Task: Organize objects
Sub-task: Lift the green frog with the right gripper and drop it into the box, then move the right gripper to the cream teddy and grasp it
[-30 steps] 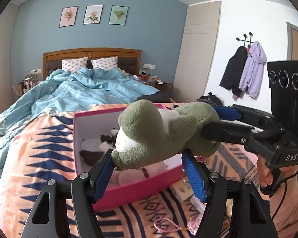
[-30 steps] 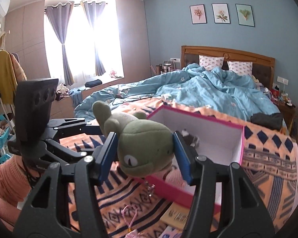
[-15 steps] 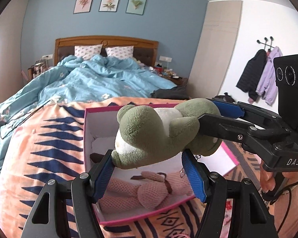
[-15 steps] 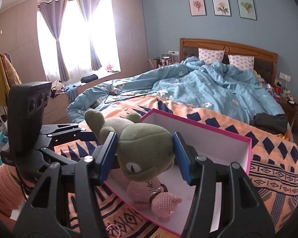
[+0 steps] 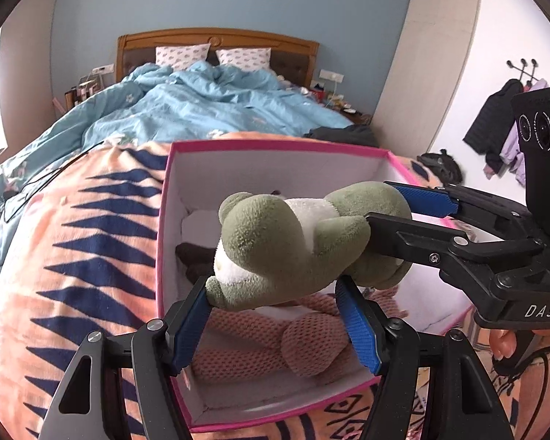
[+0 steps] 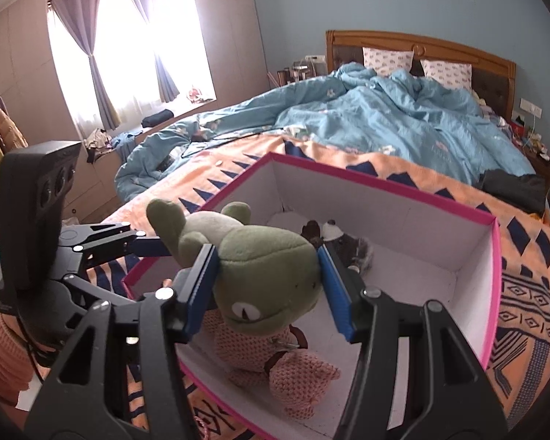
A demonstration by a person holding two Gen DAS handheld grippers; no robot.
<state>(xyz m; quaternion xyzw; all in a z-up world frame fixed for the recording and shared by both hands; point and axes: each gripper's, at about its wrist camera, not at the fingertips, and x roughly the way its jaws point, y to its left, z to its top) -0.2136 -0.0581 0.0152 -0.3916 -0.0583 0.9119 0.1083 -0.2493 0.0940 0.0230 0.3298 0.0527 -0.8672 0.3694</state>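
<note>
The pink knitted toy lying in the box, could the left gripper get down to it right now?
Probably not. The left gripper is shut on the green plush frog, which the right gripper also clamps by its head, and the frog hangs directly over the pink knitted toy in the pink box.

The green frog plush (image 5: 293,242) is short matt fleece with a white pile belly. Beneath it the pink toy (image 5: 275,344) is coarse open-knit yarn. The box (image 6: 414,216) looks like smooth matt white card with a pink outer skin. Both grippers are matt black plastic with ribbed blue pads (image 5: 359,322) and bright metal screws. The blanket (image 5: 91,242) is soft printed cloth; the headboard (image 5: 216,36) is glossy wood.
</note>
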